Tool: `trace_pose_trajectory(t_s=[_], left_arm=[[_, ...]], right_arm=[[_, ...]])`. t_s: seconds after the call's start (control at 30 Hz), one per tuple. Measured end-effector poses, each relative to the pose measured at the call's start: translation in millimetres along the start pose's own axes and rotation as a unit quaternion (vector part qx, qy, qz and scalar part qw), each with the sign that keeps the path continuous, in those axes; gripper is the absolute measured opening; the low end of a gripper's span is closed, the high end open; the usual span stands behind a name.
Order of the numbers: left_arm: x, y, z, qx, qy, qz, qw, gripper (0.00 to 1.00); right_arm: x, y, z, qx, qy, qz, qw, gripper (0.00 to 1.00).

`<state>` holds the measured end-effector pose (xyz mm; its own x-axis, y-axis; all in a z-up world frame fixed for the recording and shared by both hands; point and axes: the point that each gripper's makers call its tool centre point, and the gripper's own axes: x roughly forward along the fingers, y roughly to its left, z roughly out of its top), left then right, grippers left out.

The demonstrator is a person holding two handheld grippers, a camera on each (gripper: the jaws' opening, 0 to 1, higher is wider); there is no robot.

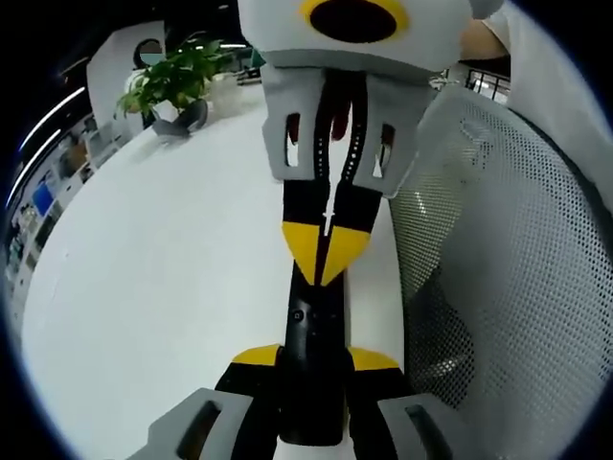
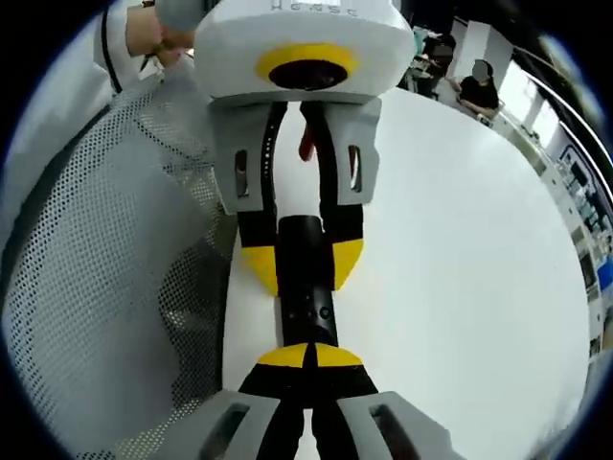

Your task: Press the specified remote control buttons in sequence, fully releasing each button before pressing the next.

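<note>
A slim black remote control [image 1: 312, 331] [image 2: 306, 292] is held over the white table [image 1: 172, 287]. My left gripper [image 1: 316, 360] is shut on the remote, with a yellow tip on each side of its body. In the right gripper view the left gripper [image 2: 305, 261] comes down from the top, clamping the remote's far end. My right gripper [image 2: 311, 356] is shut, its two yellow tips together and resting on the remote's button face. In the left gripper view, the right gripper [image 1: 326, 251] points down at the remote's far part.
A grey mesh chair back [image 1: 498, 240] [image 2: 96, 268] stands close beside the table edge. A potted green plant [image 1: 172, 86] sits at the far side of the table. People sit in the background [image 2: 474, 86]. A hand [image 2: 153, 38] grips the left gripper's handle.
</note>
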<state>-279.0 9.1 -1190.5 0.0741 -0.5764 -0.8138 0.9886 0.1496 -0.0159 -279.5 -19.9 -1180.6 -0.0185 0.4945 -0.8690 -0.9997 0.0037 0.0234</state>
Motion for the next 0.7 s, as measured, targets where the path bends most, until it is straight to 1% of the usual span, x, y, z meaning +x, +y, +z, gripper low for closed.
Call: trace_pose_trajectory(t_s=[0.1, 0.13, 0.27, 0.37, 0.57, 0.7], left_arm=[[0.2, -0.1, 0.0, -0.001, 0.001, 0.001, 1.0000, 0.24], [0.2, -0.1, -0.1, 0.000, 0.001, 0.001, 1.0000, 0.24], [0.1, 0.0, 0.0, 0.001, 0.000, 0.000, 1.0000, 0.24], [0.2, 0.0, -0.1, 0.000, -0.001, 0.000, 1.0000, 0.24], [0.0, -0.1, -0.1, 0.000, -0.005, 0.000, 1.0000, 0.24], [-0.3, -0.1, -0.2, 0.001, -0.009, -0.002, 1.0000, 0.24]], right_arm=[[-2.5, -0.1, -2.5, 0.018, -0.007, 0.009, 0.9998, 0.00], [-3.4, 0.2, -3.3, 0.016, -0.007, 0.010, 0.9998, 0.00], [-6.0, 1.3, -8.7, 0.023, -0.008, 0.006, 0.9997, 0.00], [-5.8, 1.0, -8.4, 0.030, -0.011, 0.001, 0.9995, 0.00], [-3.0, 1.7, -7.2, -0.004, 0.012, -0.016, 0.9998, 0.00], [-3.2, 0.2, -7.4, 0.001, 0.011, -0.024, 0.9996, 0.00]])
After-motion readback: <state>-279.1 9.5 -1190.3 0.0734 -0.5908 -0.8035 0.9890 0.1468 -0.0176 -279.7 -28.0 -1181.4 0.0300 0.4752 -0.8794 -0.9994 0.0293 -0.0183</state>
